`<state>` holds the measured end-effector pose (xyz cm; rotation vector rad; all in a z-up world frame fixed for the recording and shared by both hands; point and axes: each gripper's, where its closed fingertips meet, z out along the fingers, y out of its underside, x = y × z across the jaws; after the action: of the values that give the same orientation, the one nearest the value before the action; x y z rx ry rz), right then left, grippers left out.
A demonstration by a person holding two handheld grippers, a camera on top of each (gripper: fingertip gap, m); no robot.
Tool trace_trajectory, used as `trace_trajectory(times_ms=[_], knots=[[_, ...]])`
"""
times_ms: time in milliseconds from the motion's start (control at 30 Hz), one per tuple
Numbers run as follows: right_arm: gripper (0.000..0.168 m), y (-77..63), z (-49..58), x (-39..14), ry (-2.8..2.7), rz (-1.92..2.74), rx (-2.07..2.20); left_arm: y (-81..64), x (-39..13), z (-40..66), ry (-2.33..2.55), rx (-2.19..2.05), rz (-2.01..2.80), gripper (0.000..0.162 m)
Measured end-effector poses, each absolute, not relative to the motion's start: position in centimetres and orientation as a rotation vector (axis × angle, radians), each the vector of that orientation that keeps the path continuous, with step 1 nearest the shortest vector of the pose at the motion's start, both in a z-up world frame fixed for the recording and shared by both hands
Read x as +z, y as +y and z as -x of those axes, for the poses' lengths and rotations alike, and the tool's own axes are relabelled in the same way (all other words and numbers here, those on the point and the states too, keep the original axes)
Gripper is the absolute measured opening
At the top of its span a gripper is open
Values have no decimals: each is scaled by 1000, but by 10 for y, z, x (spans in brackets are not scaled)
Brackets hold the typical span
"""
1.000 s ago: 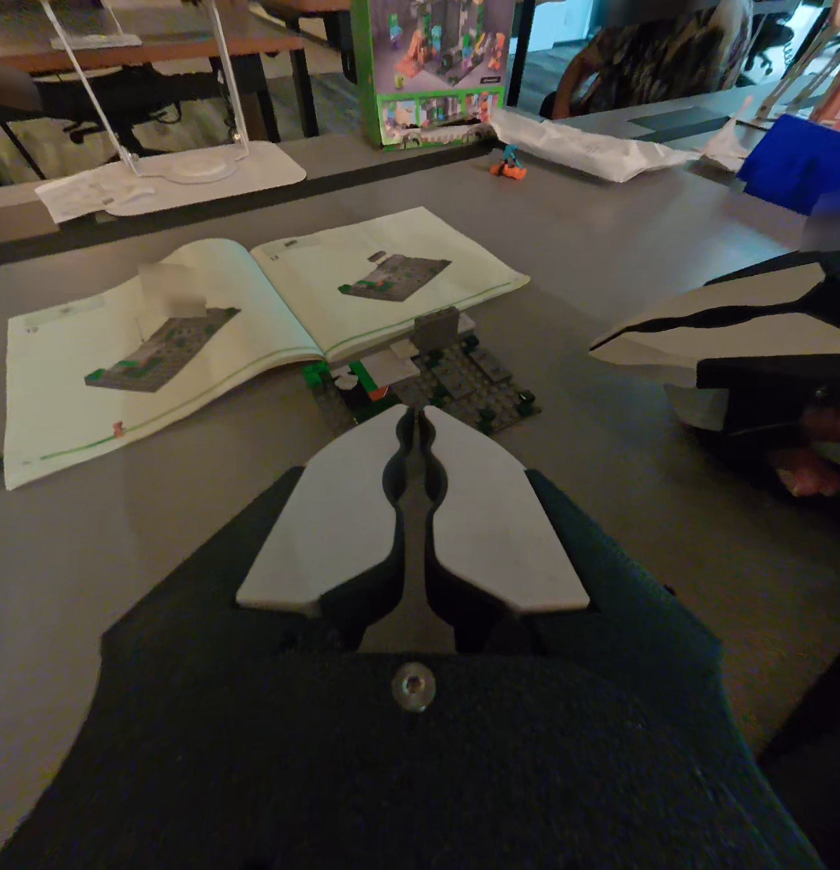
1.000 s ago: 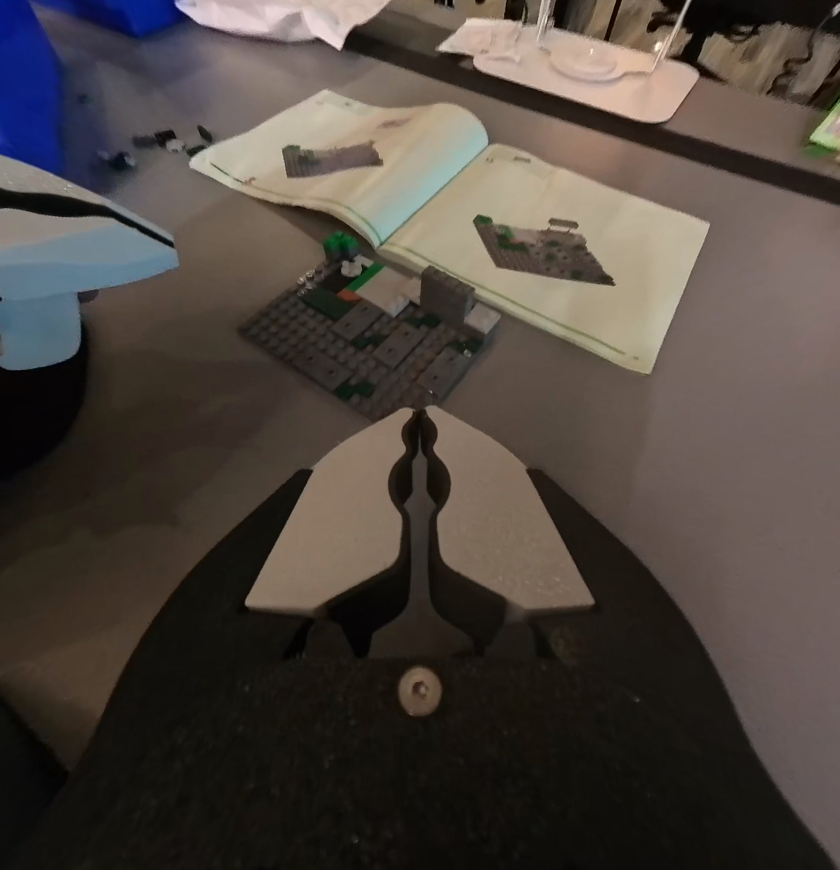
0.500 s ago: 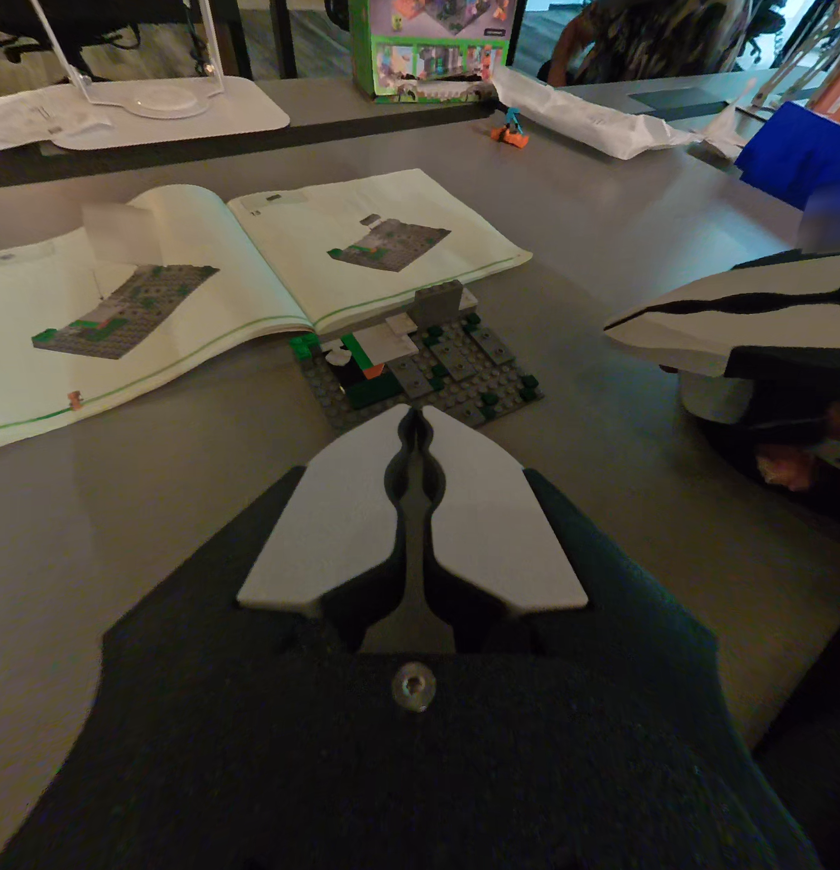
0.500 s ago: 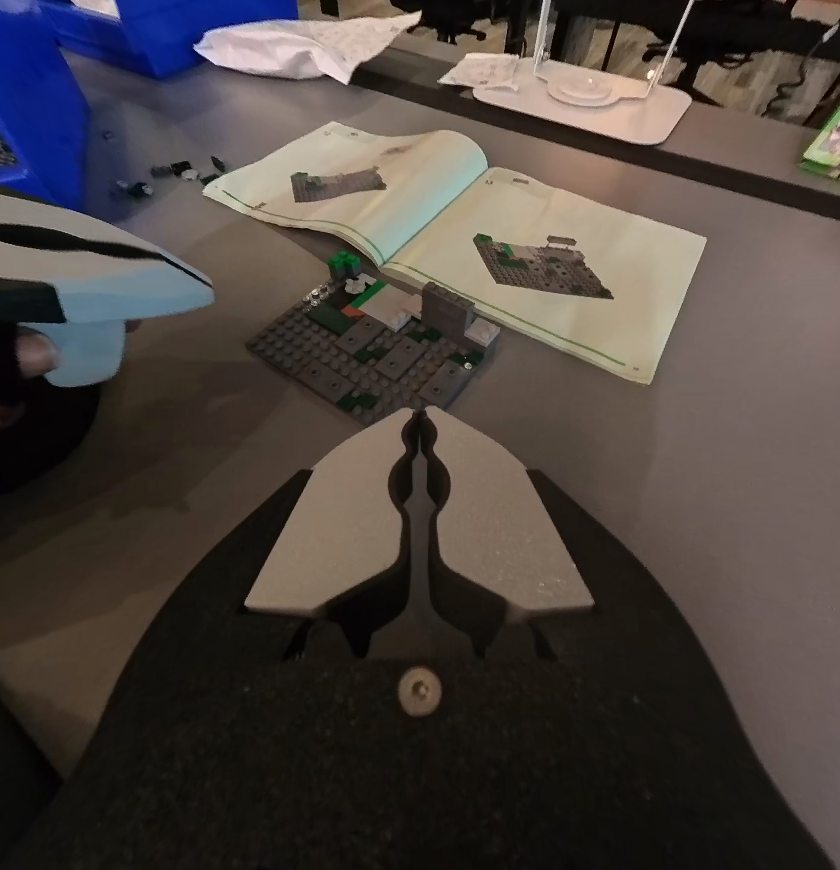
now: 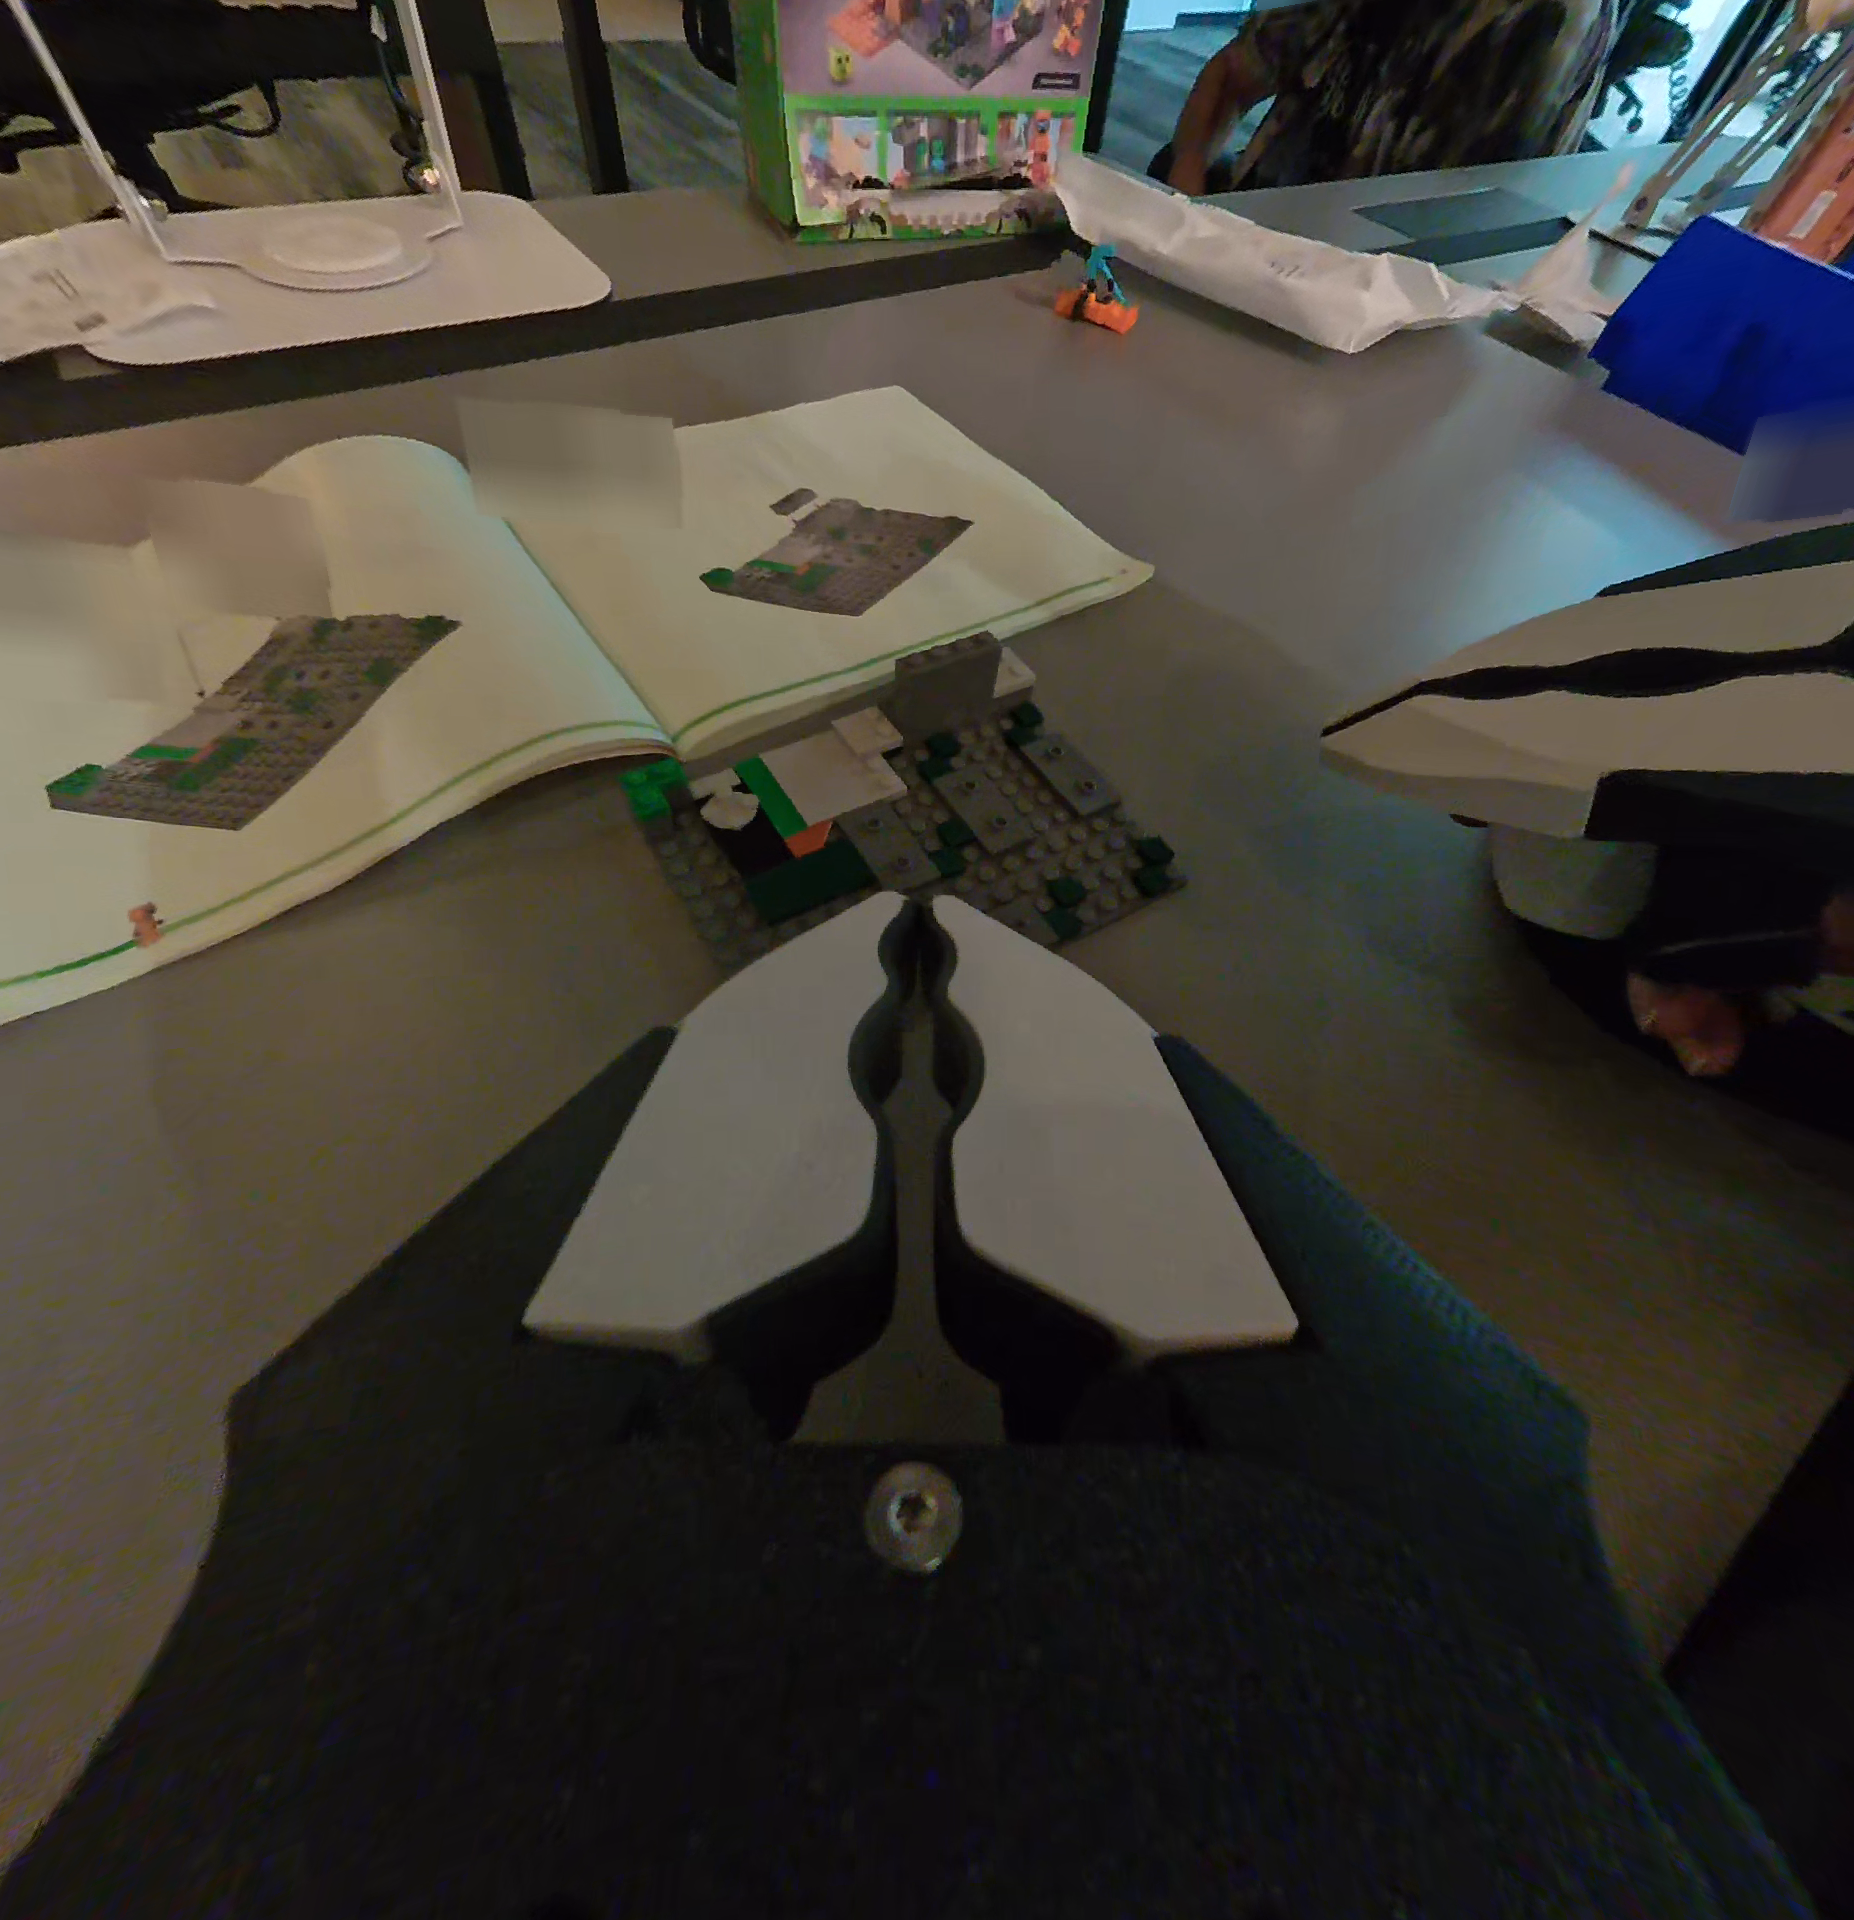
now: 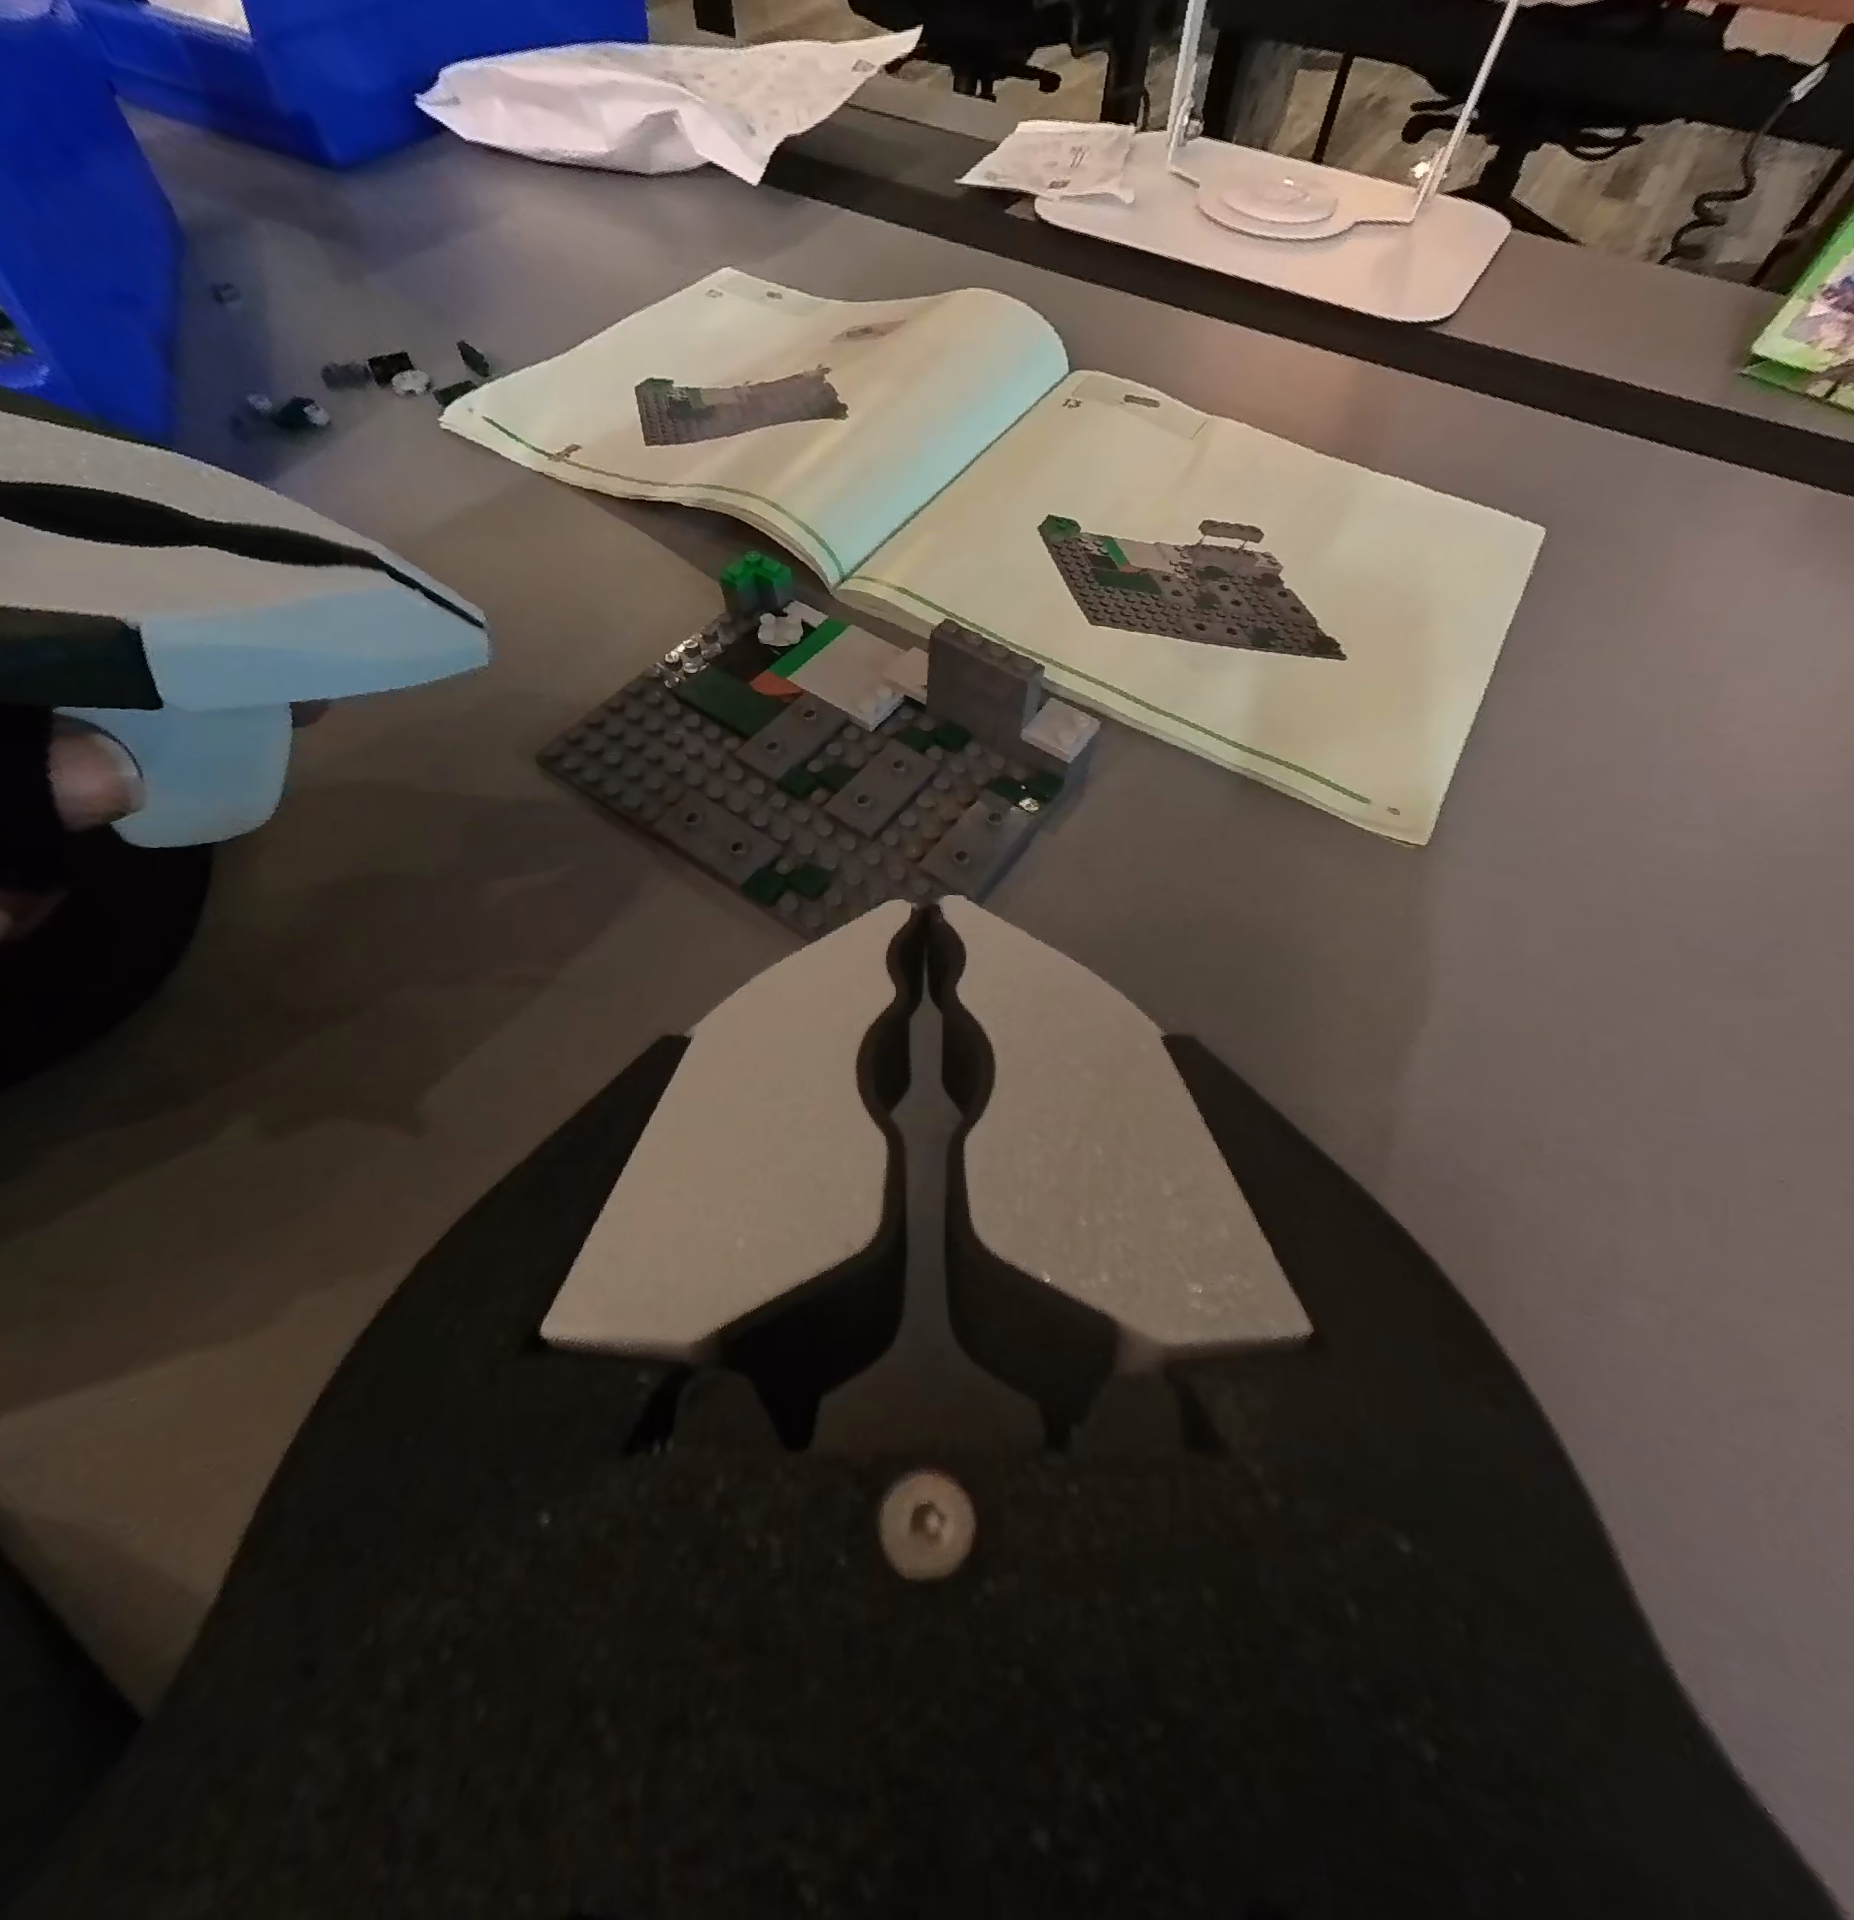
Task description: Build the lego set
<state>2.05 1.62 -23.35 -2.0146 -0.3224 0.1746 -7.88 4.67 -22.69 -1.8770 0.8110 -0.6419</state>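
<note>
A grey lego baseplate (image 5: 1006, 831) (image 6: 694, 769) with green, white and grey pieces and an upright grey block (image 6: 980, 681) lies on the grey table, its far edge under an open instruction booklet (image 5: 549, 623) (image 6: 1162, 582). My left gripper (image 5: 918, 914) is shut and empty, raised just before the plate's near edge. My right gripper (image 6: 925, 914) is shut and empty, raised just before the plate from the other side. Each gripper shows in the other's view: the right one at the right edge (image 5: 1629, 717), the left one at the left edge (image 6: 227, 634).
Several small loose lego pieces (image 6: 372, 384) lie left of the booklet. A blue bin (image 5: 1754, 322) (image 6: 61, 239), white paper bags (image 5: 1266, 270) (image 6: 674, 94), the green set box (image 5: 923, 114), a small orange figure (image 5: 1094, 296) and a clear stand on a white base (image 5: 320, 249) (image 6: 1276, 218) stand at the back. The grippers' ends are close to 11 cm from one another. From the right gripper's tips to the upright grey block (image 6: 980, 681) is close to 10 cm. Seen from the left wrist view (image 5: 964, 676) as well.
Both grippers have drawn back and up from the baseplate, which now sits farther off in both views. Both stay shut.
</note>
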Motion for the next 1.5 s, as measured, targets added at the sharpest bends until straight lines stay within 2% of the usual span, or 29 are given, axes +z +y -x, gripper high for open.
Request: trace_trajectory(times_ms=[867,1033,1300,1500], knots=[[0,10,-1,-224,-438,1940,250,49,-225,74,862,-511,1853,0],[0,1,19,-197,-491,1852,337,56,-219,63,880,-486,1833,0],[0,-51,83,-113,-741,1547,432,77,-224,52,943,-270,1825,0],[0,-64,131,-107,-922,1525,407,86,-226,58,952,-124,1812,0]])
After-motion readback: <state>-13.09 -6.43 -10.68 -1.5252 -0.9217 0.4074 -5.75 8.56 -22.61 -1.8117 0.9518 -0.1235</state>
